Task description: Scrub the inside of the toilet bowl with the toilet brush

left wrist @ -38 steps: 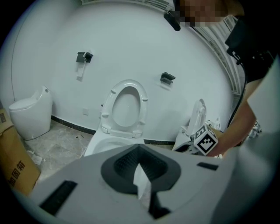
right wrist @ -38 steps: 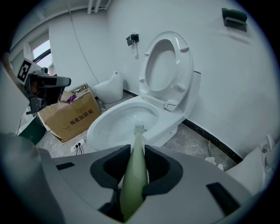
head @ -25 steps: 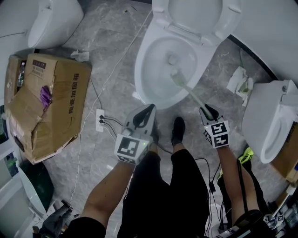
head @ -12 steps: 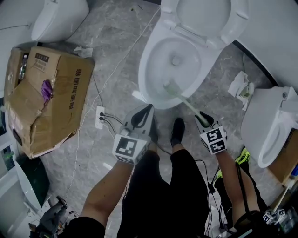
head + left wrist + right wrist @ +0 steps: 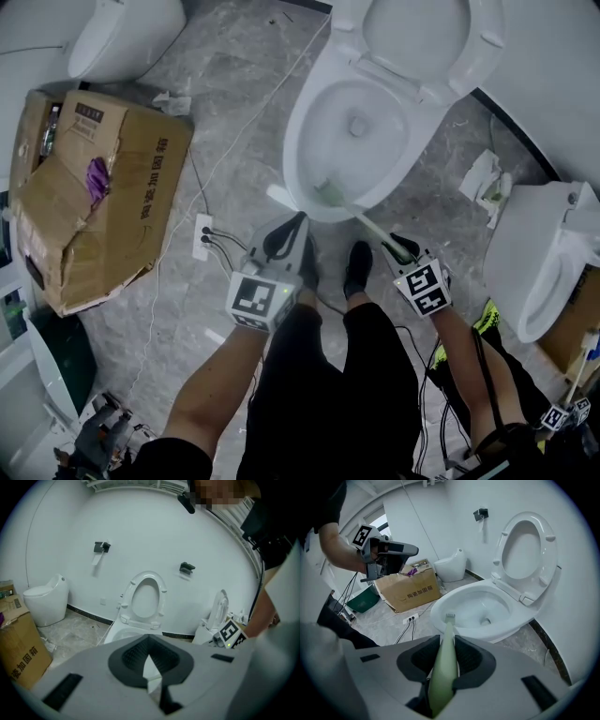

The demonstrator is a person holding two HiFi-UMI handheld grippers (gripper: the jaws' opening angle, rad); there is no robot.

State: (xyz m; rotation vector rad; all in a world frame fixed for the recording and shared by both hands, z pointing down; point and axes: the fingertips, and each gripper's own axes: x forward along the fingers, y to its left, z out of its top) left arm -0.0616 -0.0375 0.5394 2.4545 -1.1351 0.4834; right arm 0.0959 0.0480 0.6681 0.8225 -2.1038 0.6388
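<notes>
The white toilet bowl [image 5: 352, 141] stands ahead with its seat and lid raised. A pale green toilet brush [image 5: 361, 220] slants from my right gripper [image 5: 401, 251] up to the bowl; its bristle head [image 5: 328, 193] sits at the near inner rim. In the right gripper view the right gripper [image 5: 446, 653] is shut on the brush handle [image 5: 443, 672], and the head [image 5: 449, 617] points at the bowl [image 5: 480, 606]. My left gripper [image 5: 291, 234] hovers over the floor just short of the bowl. In its own view the left gripper [image 5: 149, 660] is shut with nothing in it.
A torn cardboard box [image 5: 94, 197] lies at the left, a power strip [image 5: 202, 239] with cables beside it. Other toilets stand at the upper left [image 5: 122, 33] and the right [image 5: 539, 262]. Crumpled paper [image 5: 483, 178] lies right of the bowl. The person's black shoe [image 5: 358, 262] is near its base.
The brush head has slid from the middle of the bowl back to the near rim. My right gripper has drawn left and toward the person. The left gripper has stayed put.
</notes>
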